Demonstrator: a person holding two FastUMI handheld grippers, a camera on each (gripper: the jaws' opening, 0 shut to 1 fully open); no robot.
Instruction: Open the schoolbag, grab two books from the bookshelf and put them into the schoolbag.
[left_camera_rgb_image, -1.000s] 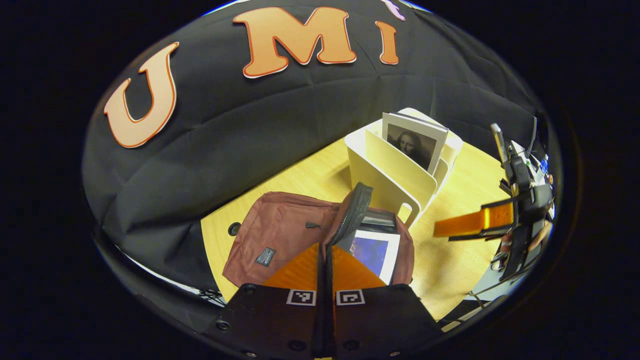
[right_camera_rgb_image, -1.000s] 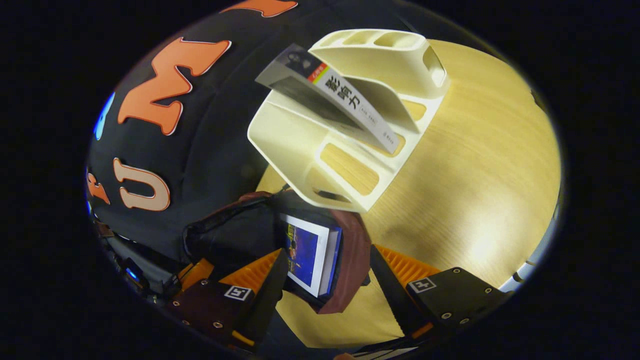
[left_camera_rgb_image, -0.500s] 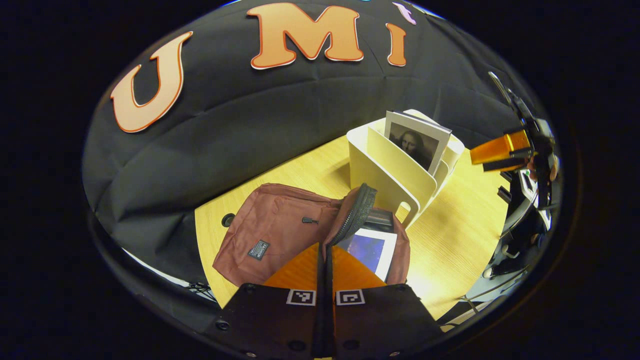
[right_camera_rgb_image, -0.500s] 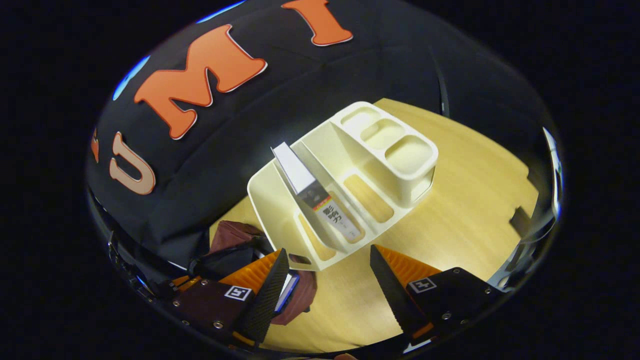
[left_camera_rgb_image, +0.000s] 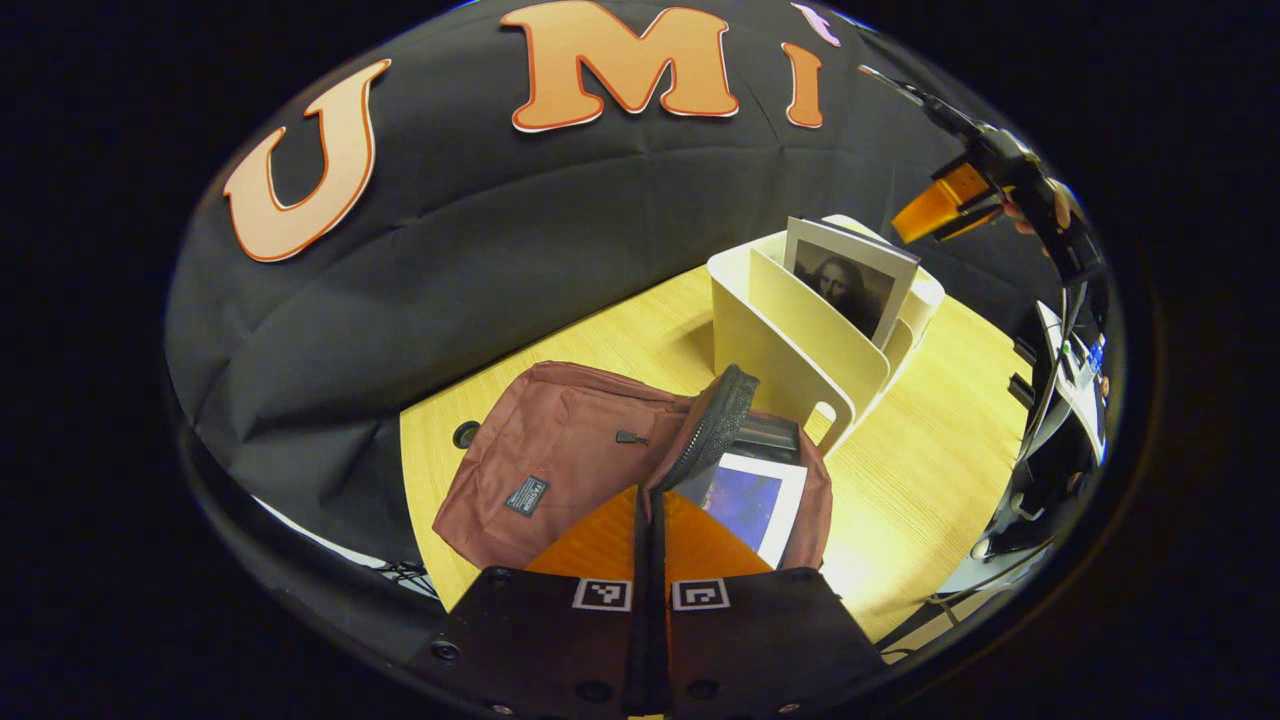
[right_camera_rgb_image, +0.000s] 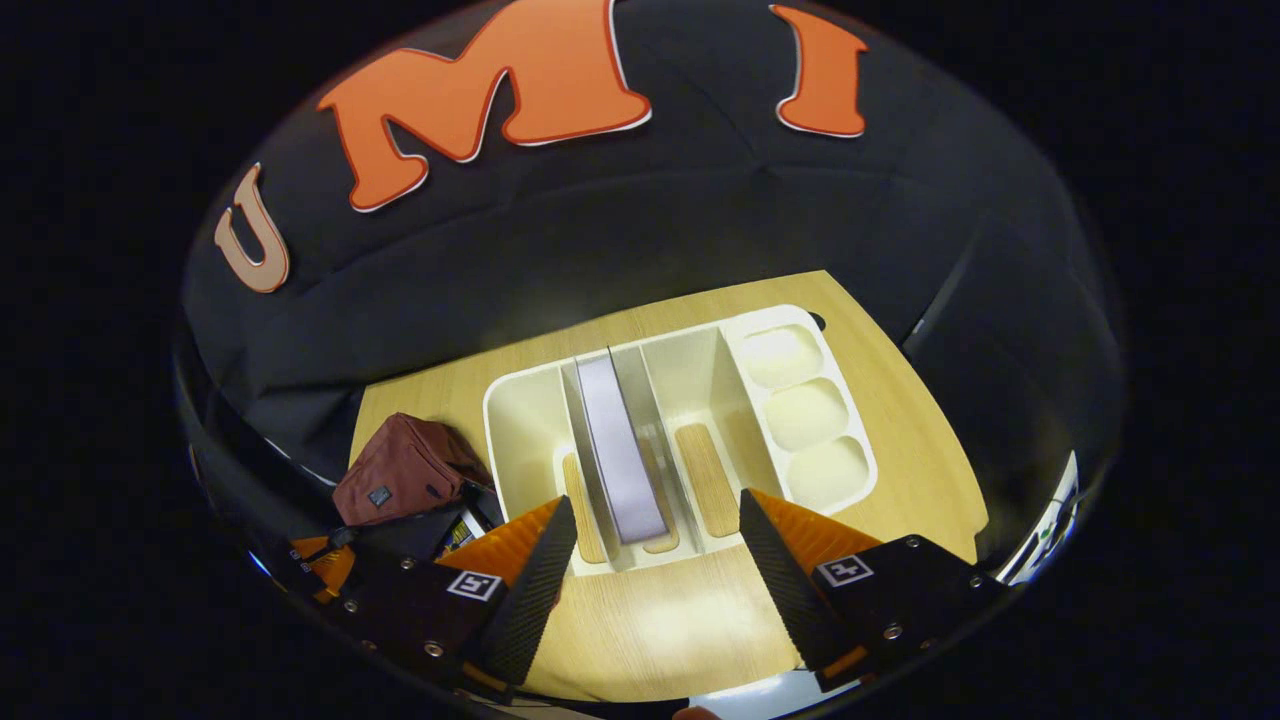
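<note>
Since a second ago we have lifted the right tongs (right_camera_rgb_image: 658, 560) from low beside the schoolbag to high above the bookshelf (right_camera_rgb_image: 530, 420), so that their view now looks straight down into its slots; in the left gripper view they have climbed from the right edge of the bench to the upper right, above the shelf, while the left tongs (left_camera_rgb_image: 648, 520) have stayed where they were. The right tongs are spread wide and hold nothing. Between their fingers, far below, we see the top edge of the remaining book (right_camera_rgb_image: 620, 450), standing upright in a middle slot of the cream bookshelf, with three small cups in a row at the shelf's right end. The left tongs are pressed together on the raised zipper flap (left_camera_rgb_image: 708, 428) of the dark red schoolbag (left_camera_rgb_image: 560, 450), holding its mouth open. Inside the opening lies a book with a blue cover (left_camera_rgb_image: 748, 500), framed in white. The schoolbag lies on the wooden bench (left_camera_rgb_image: 900, 480), just beside the near left end of the bookshelf. In the left gripper view the remaining book shows a dark portrait on its cover and leans in its slot.
</note>
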